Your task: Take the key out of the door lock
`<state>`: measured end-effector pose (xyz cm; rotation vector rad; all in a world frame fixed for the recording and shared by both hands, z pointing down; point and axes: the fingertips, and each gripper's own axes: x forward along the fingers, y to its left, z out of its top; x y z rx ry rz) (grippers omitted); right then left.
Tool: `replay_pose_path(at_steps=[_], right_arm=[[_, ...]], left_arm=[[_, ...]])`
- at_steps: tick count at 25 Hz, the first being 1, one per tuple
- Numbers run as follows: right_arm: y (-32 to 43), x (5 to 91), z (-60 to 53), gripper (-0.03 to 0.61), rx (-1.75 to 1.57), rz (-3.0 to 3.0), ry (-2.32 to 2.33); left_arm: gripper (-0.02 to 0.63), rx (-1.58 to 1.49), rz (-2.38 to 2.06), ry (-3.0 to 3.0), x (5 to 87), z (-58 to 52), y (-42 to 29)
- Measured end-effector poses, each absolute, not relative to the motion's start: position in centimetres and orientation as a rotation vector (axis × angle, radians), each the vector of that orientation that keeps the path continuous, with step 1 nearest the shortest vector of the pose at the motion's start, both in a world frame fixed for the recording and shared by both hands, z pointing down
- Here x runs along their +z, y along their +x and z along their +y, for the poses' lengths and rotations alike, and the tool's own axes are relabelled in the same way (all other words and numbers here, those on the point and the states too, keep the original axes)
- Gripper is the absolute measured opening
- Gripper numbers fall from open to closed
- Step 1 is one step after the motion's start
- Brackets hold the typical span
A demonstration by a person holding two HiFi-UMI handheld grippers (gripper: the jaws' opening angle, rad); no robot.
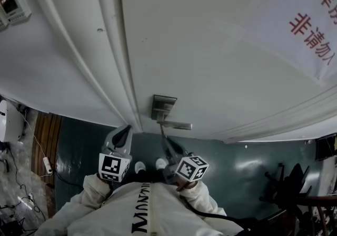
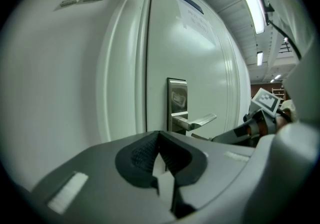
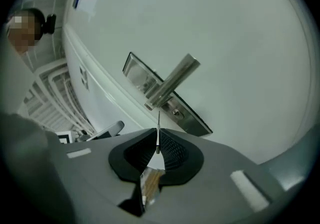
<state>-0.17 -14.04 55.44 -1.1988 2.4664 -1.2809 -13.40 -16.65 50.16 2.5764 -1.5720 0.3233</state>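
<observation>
The white door [image 1: 210,56] carries a metal lock plate [image 1: 163,106] with a lever handle [image 1: 176,125]. My right gripper [image 1: 167,144] is shut on the key [image 3: 158,133]. The key's thin blade sticks out edge-on from the pads and points at the keyhole [image 3: 175,112] below the handle [image 3: 172,82]. The blade's tip stands clear of the lock. My left gripper [image 1: 125,134] hangs left of the lock plate [image 2: 177,99], away from the door. Its fingertips [image 2: 159,135] meet with nothing held.
A sign with red characters [image 1: 310,19] hangs on the door at the upper right. A wall panel [image 1: 13,3] sits at the far left. Cables and a power strip [image 1: 47,165] lie on the floor at left. Dark furniture [image 1: 295,187] stands at right.
</observation>
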Motion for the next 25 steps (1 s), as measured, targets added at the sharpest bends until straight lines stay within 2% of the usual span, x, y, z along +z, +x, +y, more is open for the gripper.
replay_pose_path(at_steps=[6, 13, 25], right_arm=[[-0.4, 52.5, -13.0, 0.023, -0.919, 2.771, -1.315], [1.8, 49.0, -13.9, 0.023, -0.455, 2.789, -1.600], [3.8, 48.5, -14.4, 0.023, -0.339, 2.717, -1.762]], left_arm=[[0.000, 0.315, -1.587, 2.564, 50.1, -16.8, -13.2], [0.000, 0.302, -1.590, 2.567, 49.7, -16.8, -12.2], [-0.001, 0.266, -1.627, 2.562, 49.3, -16.9, -12.2]])
